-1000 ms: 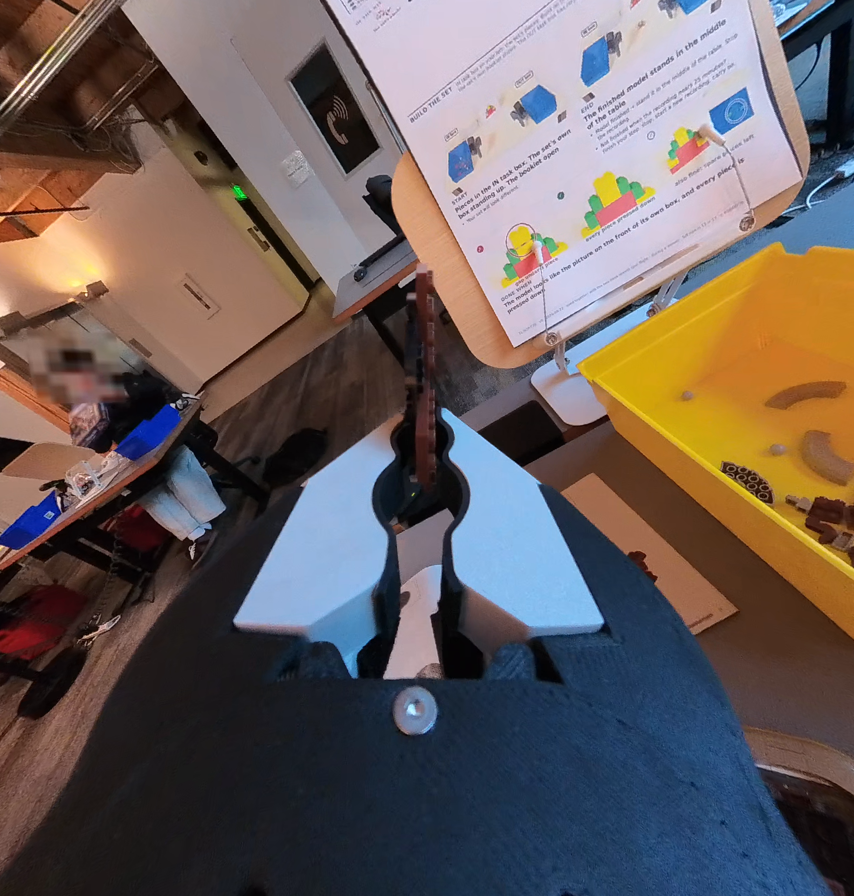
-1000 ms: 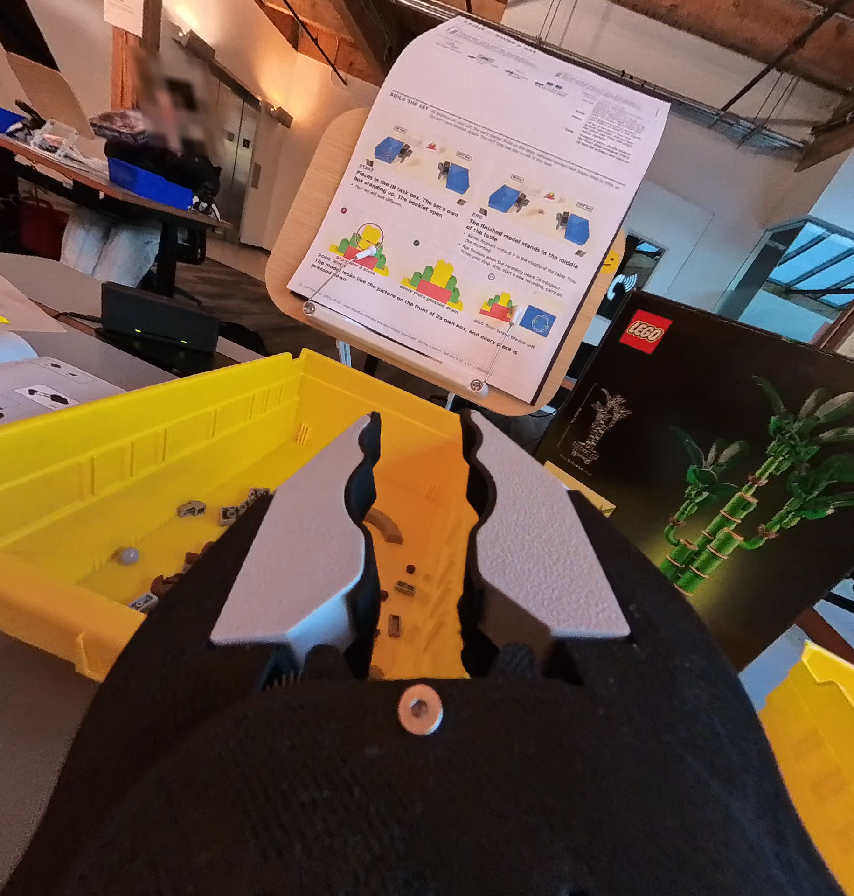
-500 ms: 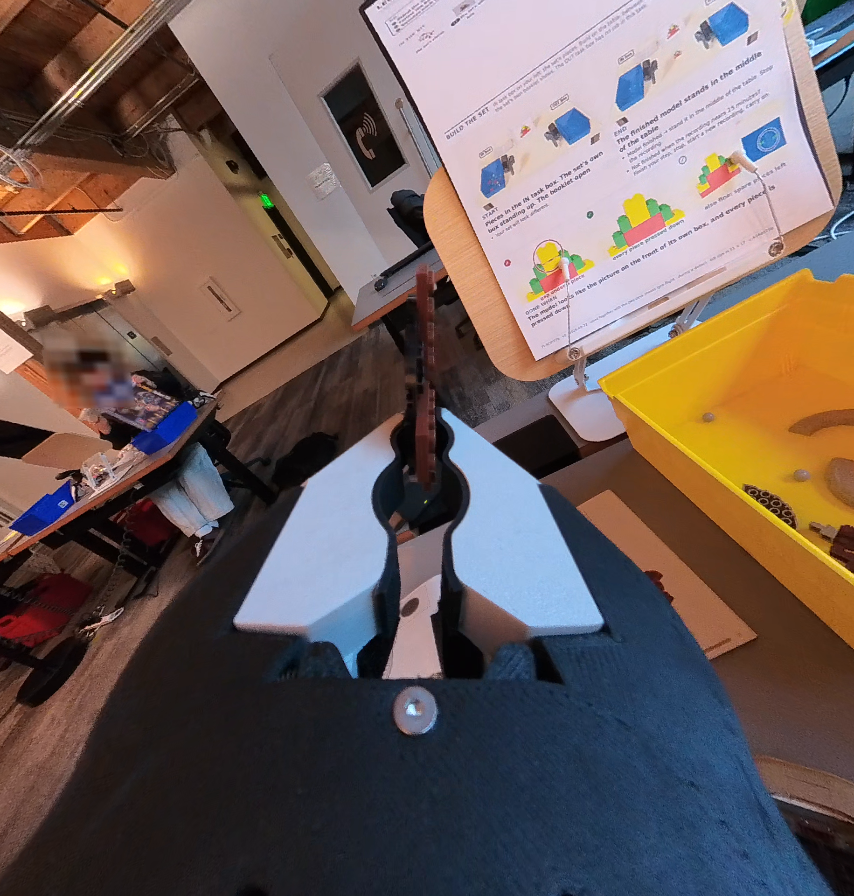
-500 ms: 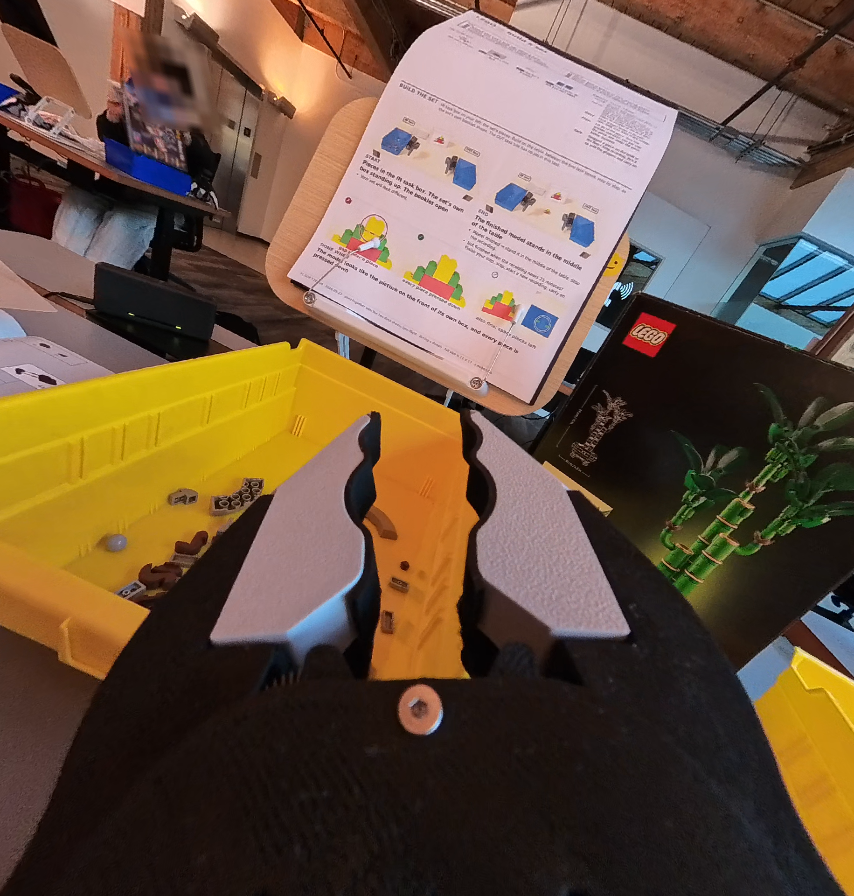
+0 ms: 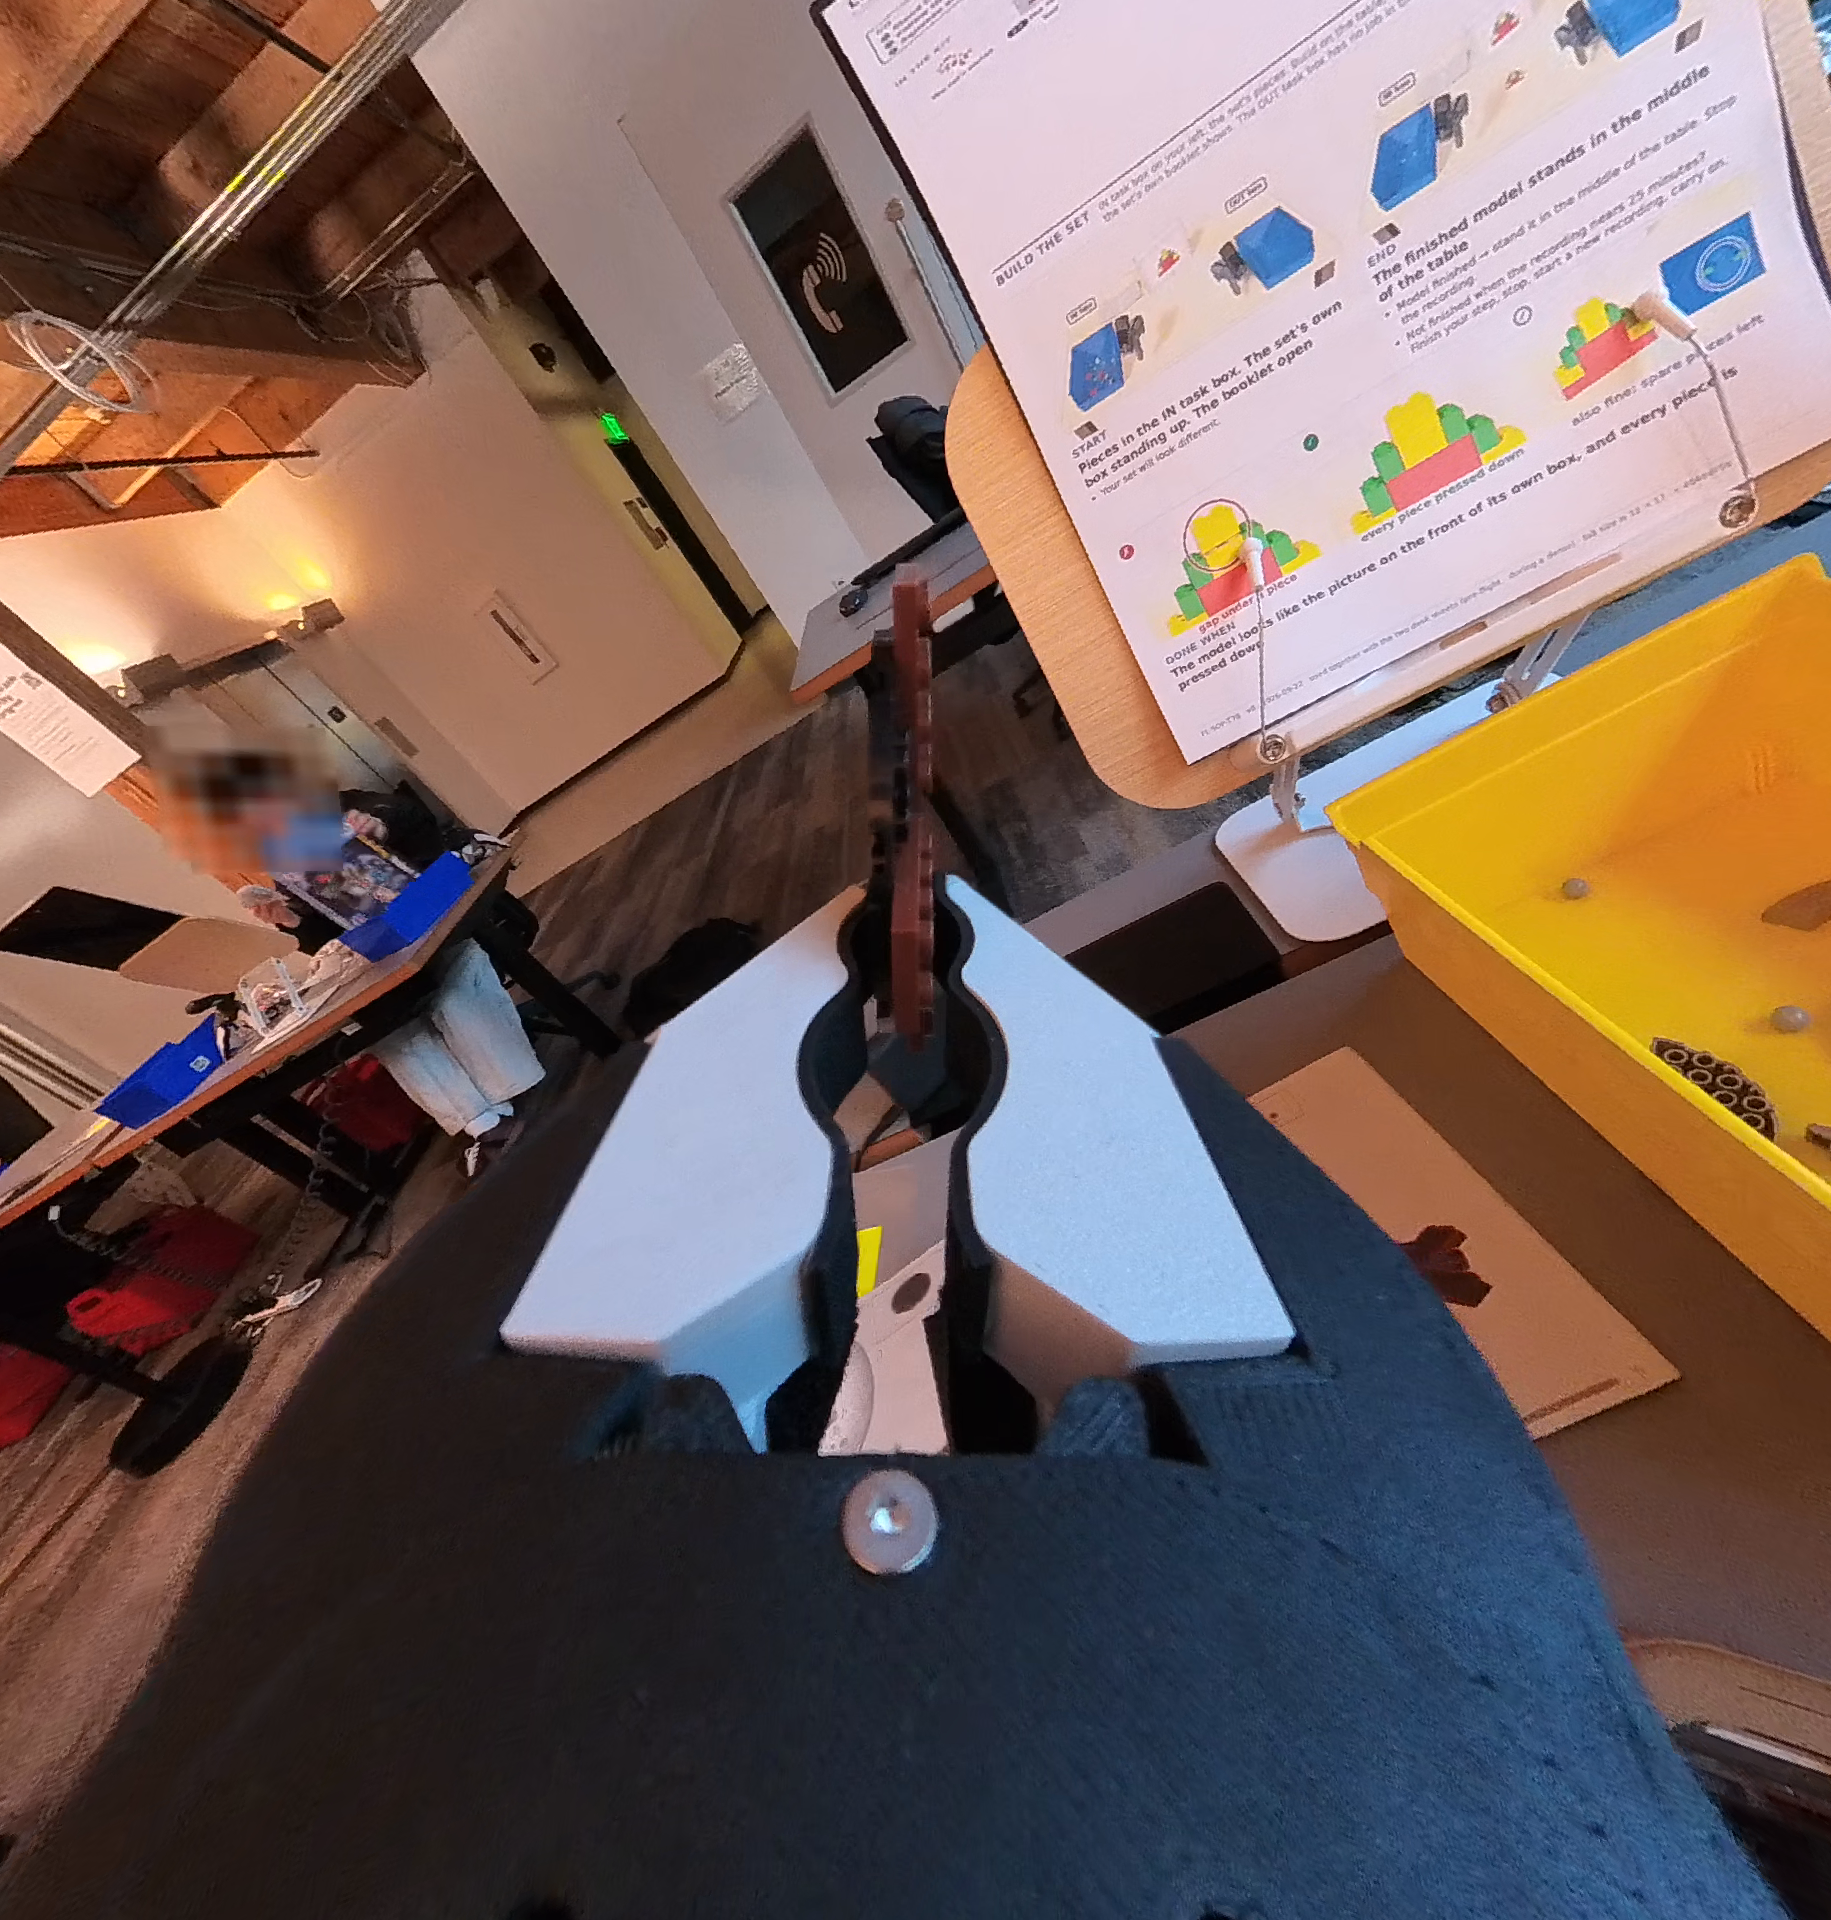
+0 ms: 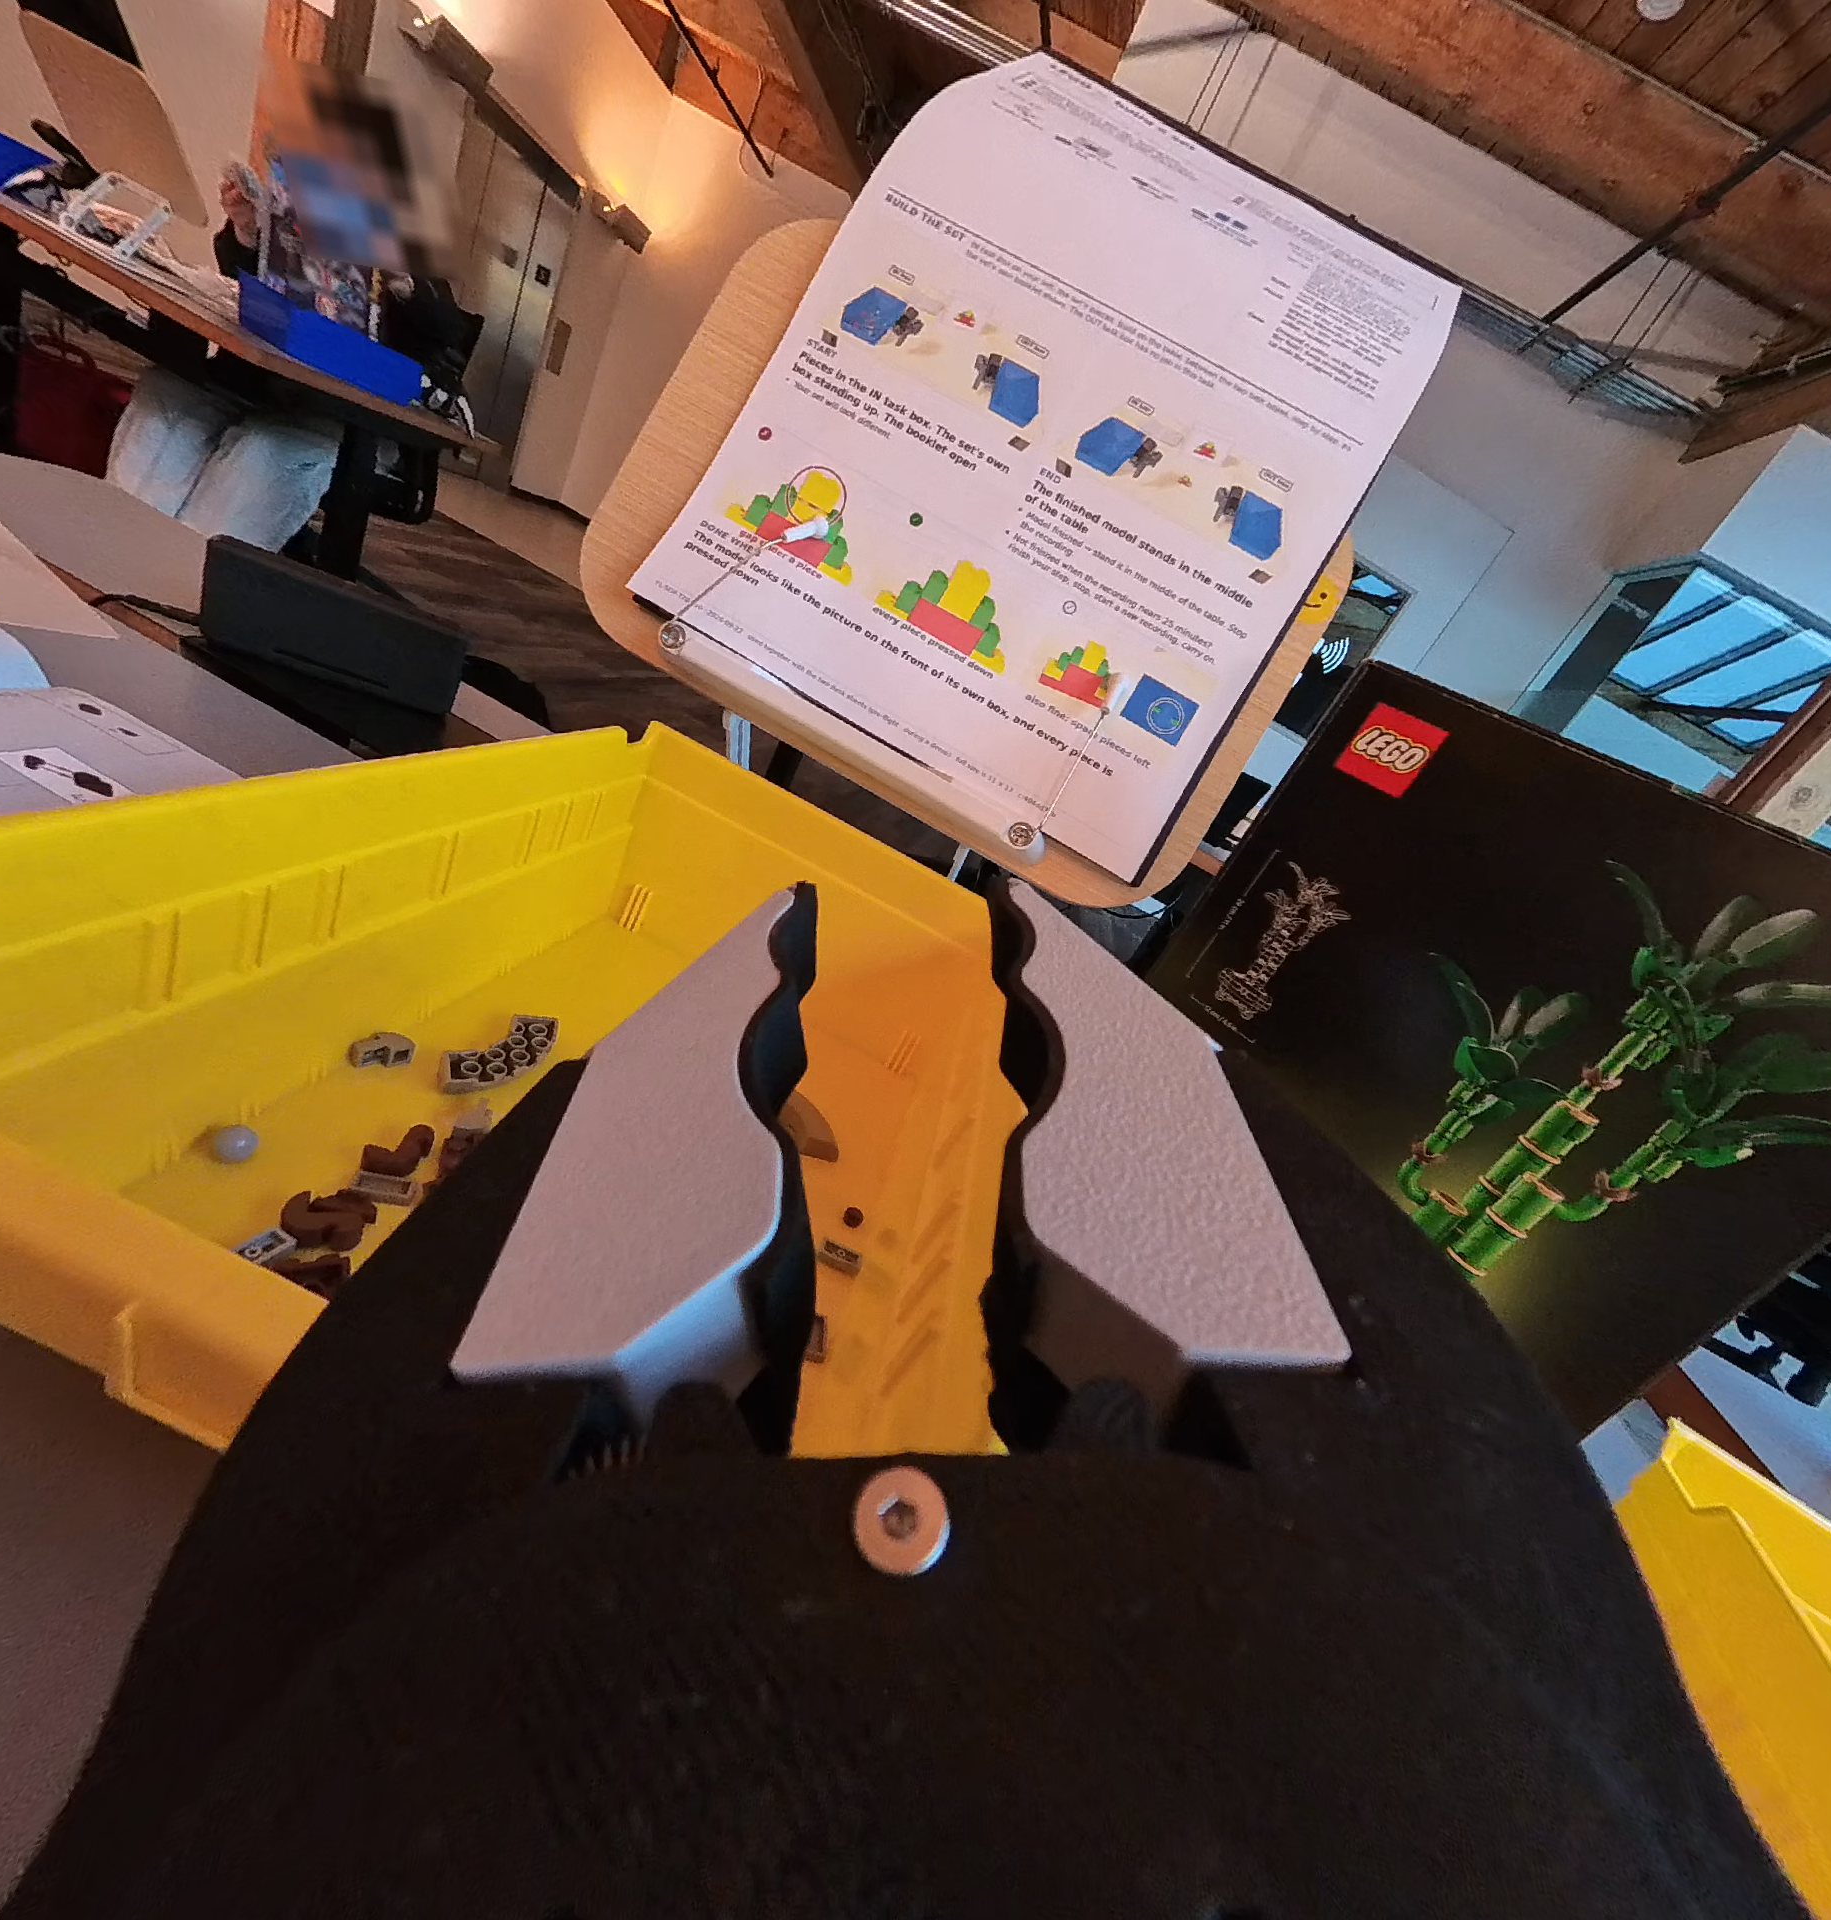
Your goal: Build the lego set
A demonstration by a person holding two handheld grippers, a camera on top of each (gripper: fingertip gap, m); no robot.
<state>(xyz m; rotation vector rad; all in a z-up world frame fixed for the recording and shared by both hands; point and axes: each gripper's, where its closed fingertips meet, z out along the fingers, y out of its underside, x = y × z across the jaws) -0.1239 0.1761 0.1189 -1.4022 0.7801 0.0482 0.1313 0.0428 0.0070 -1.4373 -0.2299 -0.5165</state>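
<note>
The yellow bin [image 6: 298, 894] sits on the grey table [image 5: 1659, 1538] with high ribbed walls; its floor is open in the middle, with brown and grey lego pieces [image 6: 371, 1195] scattered toward its left side. The right gripper [image 6: 900, 935] hangs above the bin's floor, jaws apart and empty. The left gripper [image 5: 906, 914] is held left of the bin, jaws pinched on a thin reddish-brown and black plate assembly [image 5: 906, 790] standing upright, edge-on, above the fingertips.
</note>
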